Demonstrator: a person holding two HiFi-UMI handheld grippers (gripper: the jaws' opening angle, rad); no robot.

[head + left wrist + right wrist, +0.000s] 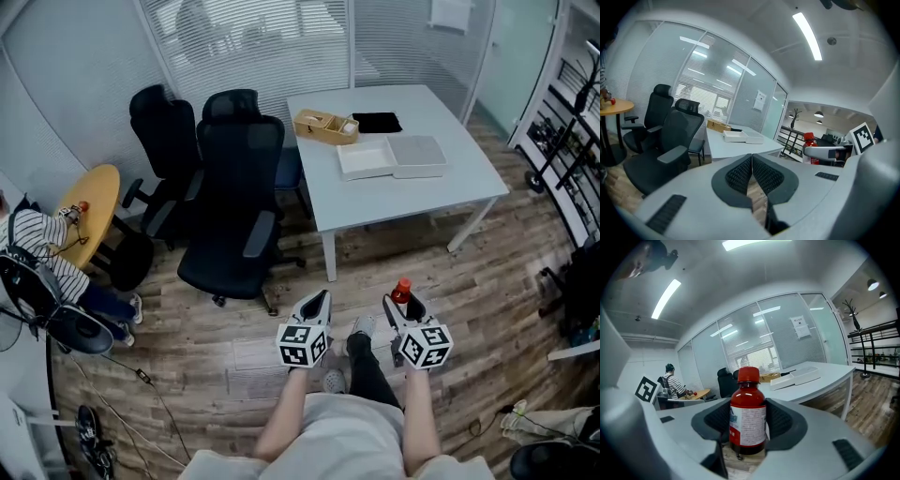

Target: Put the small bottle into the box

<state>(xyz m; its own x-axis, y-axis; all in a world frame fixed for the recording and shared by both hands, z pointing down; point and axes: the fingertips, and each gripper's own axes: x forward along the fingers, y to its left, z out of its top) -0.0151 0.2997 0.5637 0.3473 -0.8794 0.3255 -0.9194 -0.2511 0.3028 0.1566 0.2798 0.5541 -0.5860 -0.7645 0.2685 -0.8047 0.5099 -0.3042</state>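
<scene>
Carrying step: right gripper (748, 427) jaws clamp the small bottle (747, 414); left gripper (751, 169) jaws closed, empty. Next, reach the open white box (364, 160) well ahead of the jaws.

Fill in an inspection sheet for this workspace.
Surface: white table, mostly bare.
Job's things: bottle upright in the right gripper; white box open on the table.
Clutter: wooden box and flat black item at the table's far side.
Grippers: left gripper shut, empty; right gripper shut on the bottle.
Cables: one cable on the floor, at the head view's left.
Surroundings: black chairs, round yellow table, seated person, glass walls.
</scene>
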